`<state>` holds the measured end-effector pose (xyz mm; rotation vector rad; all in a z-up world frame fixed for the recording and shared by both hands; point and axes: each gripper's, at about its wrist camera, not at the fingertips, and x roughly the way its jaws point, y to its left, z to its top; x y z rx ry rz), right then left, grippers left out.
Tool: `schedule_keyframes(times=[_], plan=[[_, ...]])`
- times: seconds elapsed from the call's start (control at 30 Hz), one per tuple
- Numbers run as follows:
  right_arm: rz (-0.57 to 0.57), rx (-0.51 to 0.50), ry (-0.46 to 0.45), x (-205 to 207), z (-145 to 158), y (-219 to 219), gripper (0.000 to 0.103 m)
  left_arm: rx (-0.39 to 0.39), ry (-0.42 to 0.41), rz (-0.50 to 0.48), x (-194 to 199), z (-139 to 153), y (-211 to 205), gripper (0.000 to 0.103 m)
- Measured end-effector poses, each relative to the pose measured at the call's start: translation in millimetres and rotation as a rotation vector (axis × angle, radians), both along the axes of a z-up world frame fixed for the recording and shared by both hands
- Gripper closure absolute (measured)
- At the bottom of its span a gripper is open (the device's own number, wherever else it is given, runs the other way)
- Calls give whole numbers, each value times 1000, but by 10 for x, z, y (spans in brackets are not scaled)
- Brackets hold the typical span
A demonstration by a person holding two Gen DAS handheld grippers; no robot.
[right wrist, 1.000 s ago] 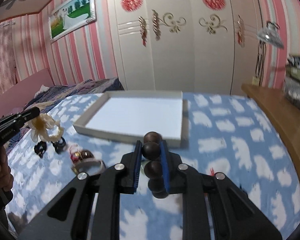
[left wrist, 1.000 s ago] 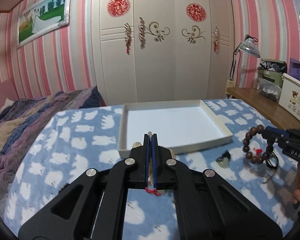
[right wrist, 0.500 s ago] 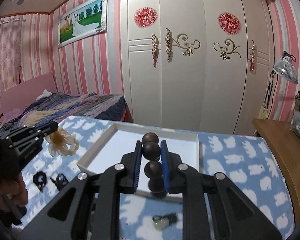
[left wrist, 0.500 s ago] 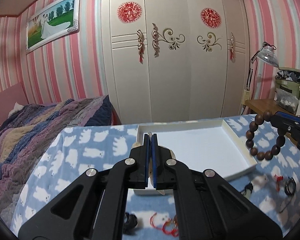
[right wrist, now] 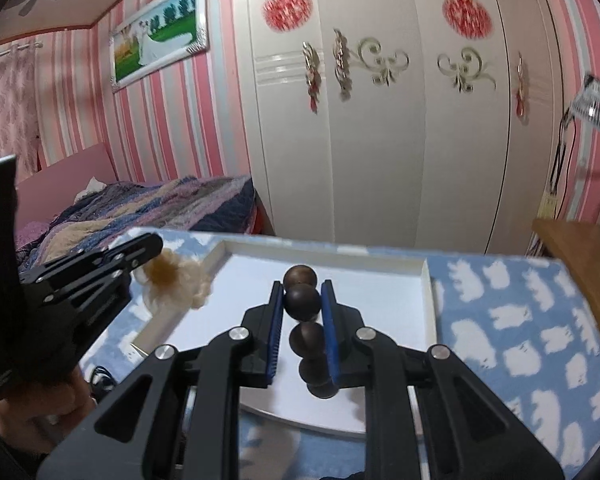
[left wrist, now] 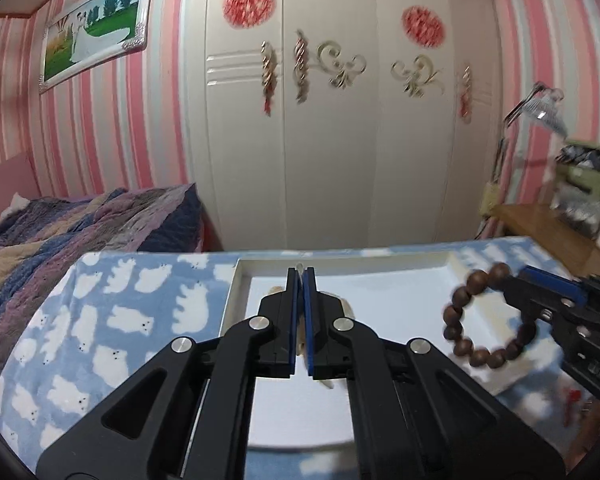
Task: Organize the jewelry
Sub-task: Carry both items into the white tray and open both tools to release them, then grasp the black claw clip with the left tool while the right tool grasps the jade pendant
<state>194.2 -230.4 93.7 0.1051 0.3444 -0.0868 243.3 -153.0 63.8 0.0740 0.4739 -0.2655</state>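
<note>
1. Nearest in the right wrist view, the right gripper (right wrist: pixel 302 308) has its jaws closed narrowly on the wooden bead bracelet (right wrist: pixel 303 300). The beads run in a line from the lower centre of the frame up between the blue pads, so from here the ring is seen edge-on.
2. In the left wrist view, that bracelet (left wrist: pixel 488 318) shows at right of centre as a full loop hanging in front of the right gripper, its plane roughly upright and facing this camera, over the right side of the white tray (left wrist: pixel 452 266).
3. The left gripper (left wrist: pixel 301 312) has its jaws nearly shut on a pale flower piece (right wrist: pixel 180 280). In its own view only cream bits peek out below the pads. In the right wrist view it hangs at left of centre, over the tray's near left corner.
4. The tray floor looks bare where visible, so by my reading nothing is stored yet. Both pieces are poised above it and releasing them is what remains.
5. A few small dark and red items on the blue cloud blanket (left wrist: pixel 112 312), lower right of the left view, look unsorted, though too blurred to name.
</note>
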Motion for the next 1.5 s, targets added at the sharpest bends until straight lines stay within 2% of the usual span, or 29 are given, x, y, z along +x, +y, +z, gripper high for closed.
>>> schedule_keyframes(times=[0.17,0.33,0.47,0.7,0.93,0.97,1.03,1.1,1.17,1.27,1.37,1.5], plan=[[2,8,76,204,-238,-47,84,-35,153,-32,319,-445,22,102],[-67,20,139,313,-403,-208,84,27,243,28,525,-745,87,101],[-128,23,179,375,-464,-355,84,41,329,75,683,-924,195,101],[-204,7,266,513,-673,-551,84,120,322,84,663,-961,67,99],[-255,9,296,557,-792,-656,83,137,312,96,663,-945,32,96],[-252,8,302,557,-799,-641,83,144,311,108,666,-942,31,90],[-252,6,303,562,-810,-643,74,151,310,121,675,-943,27,79],[-243,9,298,559,-799,-630,70,156,315,100,615,-947,74,53],[-243,0,281,531,-762,-617,67,155,325,82,597,-937,37,45],[-251,-4,247,471,-666,-626,57,160,322,76,536,-902,36,35],[-258,8,216,408,-570,-668,54,158,307,82,515,-845,31,26],[-254,27,175,279,-426,-735,50,110,324,39,504,-748,65,22]])
